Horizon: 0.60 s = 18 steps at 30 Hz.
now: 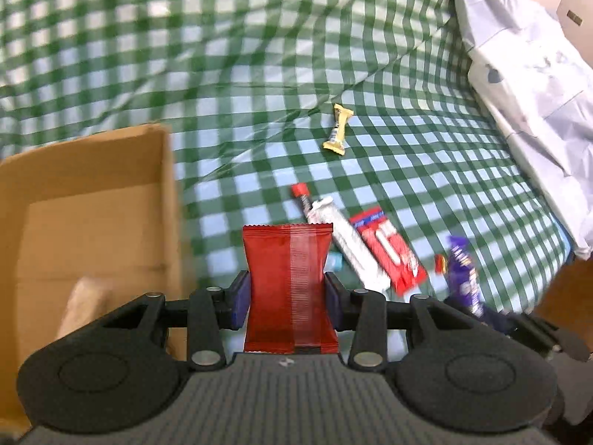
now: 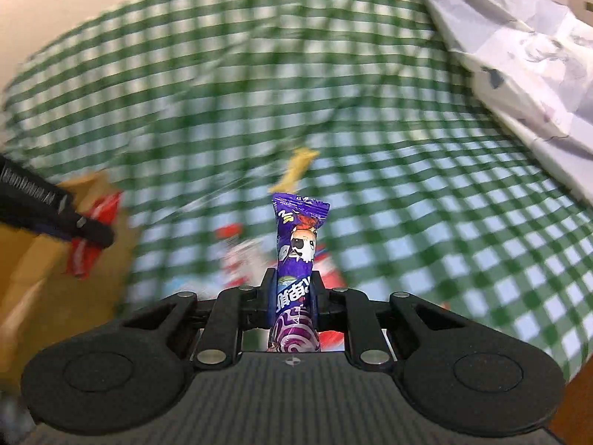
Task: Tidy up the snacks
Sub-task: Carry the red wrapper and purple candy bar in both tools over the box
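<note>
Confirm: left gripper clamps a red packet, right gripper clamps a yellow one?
Not quite. The right gripper clamps a purple packet, as the right wrist view shows; the yellow one lies on the checked cloth. The left gripper does clamp the red packet.

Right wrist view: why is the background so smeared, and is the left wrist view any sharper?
Right wrist view: motion blur smears the checked cloth; only the purple snack in the right gripper is crisp. Left wrist view: sharper, slight blur at the box; red packet clear.
</note>
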Each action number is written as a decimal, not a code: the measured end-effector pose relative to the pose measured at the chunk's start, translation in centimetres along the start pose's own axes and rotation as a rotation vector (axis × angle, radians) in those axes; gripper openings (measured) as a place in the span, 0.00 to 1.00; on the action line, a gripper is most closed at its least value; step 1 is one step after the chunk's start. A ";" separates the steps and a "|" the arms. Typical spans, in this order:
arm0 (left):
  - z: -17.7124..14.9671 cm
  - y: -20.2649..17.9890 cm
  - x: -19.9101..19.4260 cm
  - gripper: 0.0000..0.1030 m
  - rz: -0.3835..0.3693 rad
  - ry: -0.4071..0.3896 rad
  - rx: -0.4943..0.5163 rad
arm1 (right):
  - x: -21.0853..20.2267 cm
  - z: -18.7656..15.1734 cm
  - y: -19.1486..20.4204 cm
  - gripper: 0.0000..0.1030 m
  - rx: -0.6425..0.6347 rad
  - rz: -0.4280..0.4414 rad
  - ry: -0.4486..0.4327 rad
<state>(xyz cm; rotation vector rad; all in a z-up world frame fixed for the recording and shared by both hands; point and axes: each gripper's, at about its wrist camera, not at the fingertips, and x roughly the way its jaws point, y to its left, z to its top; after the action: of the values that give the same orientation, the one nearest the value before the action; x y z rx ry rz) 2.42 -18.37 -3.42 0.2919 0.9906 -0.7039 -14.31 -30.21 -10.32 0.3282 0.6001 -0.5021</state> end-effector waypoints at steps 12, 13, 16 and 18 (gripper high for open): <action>-10.5 8.1 -16.3 0.44 0.046 -0.116 -0.195 | -15.8 -1.1 13.0 0.17 -0.130 0.159 -0.066; -11.1 9.0 -17.3 0.44 0.057 -0.129 -0.214 | -16.7 -0.8 13.9 0.17 -0.159 0.167 -0.081; -12.4 10.9 -20.8 0.44 0.115 -0.171 -0.216 | -18.4 0.5 16.5 0.17 -0.194 0.206 -0.120; -13.3 11.3 -22.6 0.44 0.158 -0.209 -0.210 | -19.5 0.9 17.7 0.17 -0.180 0.243 -0.156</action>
<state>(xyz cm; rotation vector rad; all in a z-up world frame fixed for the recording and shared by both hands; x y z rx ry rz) -6.89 6.33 7.61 0.1087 0.8244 -0.4714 -18.32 -9.06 4.85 0.1850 0.4428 -0.2346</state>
